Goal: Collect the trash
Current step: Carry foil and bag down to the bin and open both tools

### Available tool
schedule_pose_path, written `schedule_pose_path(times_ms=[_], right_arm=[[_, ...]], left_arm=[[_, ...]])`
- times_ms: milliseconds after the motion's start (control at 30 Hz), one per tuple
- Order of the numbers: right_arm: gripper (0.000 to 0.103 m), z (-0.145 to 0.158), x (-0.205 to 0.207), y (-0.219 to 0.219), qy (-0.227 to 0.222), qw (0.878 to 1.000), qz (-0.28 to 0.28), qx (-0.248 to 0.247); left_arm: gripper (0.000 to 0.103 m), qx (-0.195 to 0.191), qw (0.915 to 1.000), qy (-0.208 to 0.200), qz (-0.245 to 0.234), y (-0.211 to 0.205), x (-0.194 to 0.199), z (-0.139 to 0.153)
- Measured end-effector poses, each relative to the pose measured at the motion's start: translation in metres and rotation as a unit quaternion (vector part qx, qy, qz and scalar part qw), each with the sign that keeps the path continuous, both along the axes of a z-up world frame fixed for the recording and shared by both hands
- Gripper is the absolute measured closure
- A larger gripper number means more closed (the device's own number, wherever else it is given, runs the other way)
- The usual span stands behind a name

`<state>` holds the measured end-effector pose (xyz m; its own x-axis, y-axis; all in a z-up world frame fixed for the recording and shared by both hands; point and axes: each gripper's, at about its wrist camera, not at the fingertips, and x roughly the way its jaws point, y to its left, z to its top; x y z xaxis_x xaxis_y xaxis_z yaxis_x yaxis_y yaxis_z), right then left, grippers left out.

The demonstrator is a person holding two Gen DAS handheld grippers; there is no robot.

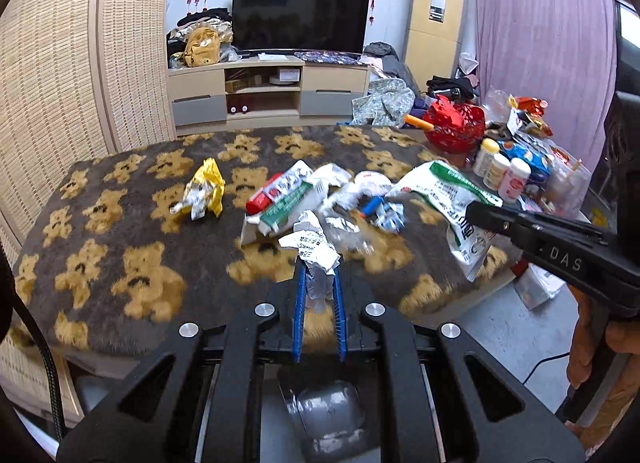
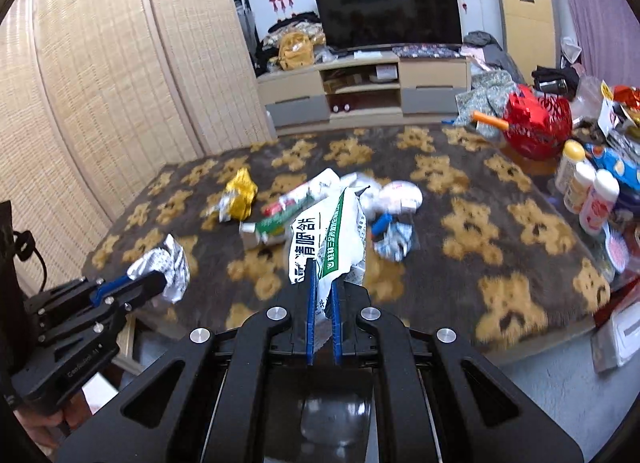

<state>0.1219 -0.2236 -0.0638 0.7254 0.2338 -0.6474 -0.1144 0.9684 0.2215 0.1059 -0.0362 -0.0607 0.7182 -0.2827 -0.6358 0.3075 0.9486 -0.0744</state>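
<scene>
Trash: left hand-held gripper (image 1: 319, 269) clenches crumpled paper (image 1: 314, 251), right hand-held gripper (image 2: 323, 275) a white bag (image 2: 328, 235), seemingly above the blanket edge (image 1: 200, 323).

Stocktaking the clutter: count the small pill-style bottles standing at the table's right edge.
3 bottles: a yellow-capped one nearest the red basket, a white one beside it, and a pink-labelled one closest to the camera. More may be hidden behind the packets.
</scene>
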Motion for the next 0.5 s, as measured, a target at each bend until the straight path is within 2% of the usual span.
schedule_pose_path(times_ms=[133, 233, 500], right_arm=[[0.095, -0.03, -0.03, 0.001, 0.04, 0.999, 0.012, -0.007], [0.095, -0.063, -0.047, 0.001, 0.083, 0.996, 0.024, 0.007], [0.095, -0.137, -0.055, 0.012, 0.164, 0.986, 0.031, 0.027]], left_arm=[[0.091, 0.0, 0.9997, 0.023, -0.007, 0.001, -0.034, -0.021], [0.091, -0.006, 0.9983, 0.056, -0.013, 0.005, -0.049, -0.05], [0.091, -0.013, 0.9873, 0.157, -0.02, 0.002, -0.054, -0.134]])
